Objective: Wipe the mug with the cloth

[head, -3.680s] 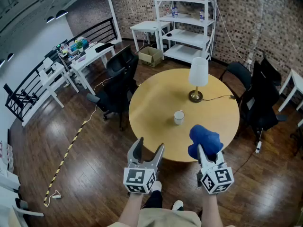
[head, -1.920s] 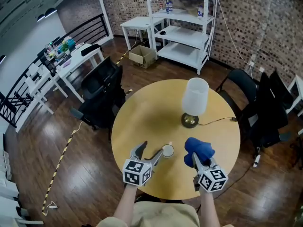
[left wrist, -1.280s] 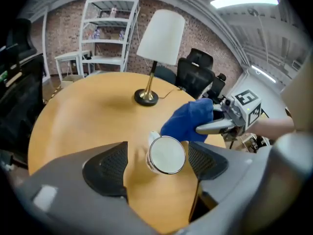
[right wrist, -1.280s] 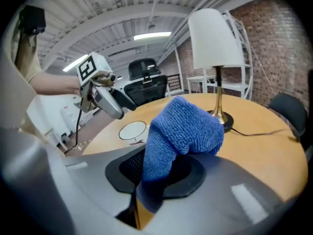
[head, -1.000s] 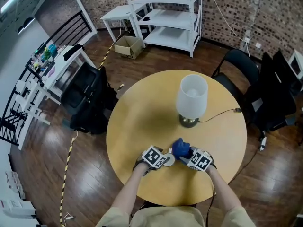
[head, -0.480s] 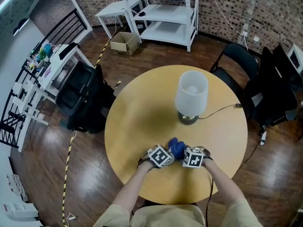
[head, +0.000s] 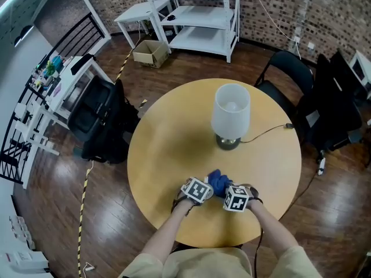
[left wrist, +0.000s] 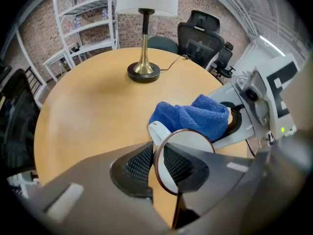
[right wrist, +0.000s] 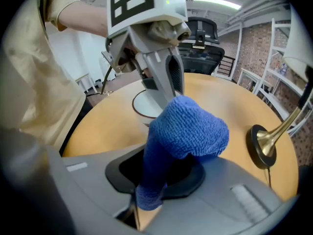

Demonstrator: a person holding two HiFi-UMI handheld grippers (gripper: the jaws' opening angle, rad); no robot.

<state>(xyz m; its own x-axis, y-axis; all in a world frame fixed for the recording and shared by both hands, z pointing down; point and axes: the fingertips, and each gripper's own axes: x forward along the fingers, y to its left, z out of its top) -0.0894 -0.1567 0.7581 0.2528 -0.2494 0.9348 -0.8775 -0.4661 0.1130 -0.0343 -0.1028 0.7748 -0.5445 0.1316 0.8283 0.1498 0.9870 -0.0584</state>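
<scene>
my left claw (left wrist: 157,158) is clamped on the rim of the mug (left wrist: 191,144), near the front edge of the table (left wrist: 93,106). my right claw (right wrist: 159,174) pinches the blue cloth (left wrist: 193,115), bunched against the mug. both grips look set; i judge the wiping itself is all left.

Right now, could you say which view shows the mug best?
The left gripper view: the mug is close, its wall pinched by the left gripper. The right gripper view shows only its rim behind the cloth; the head view hardly shows it.
</scene>
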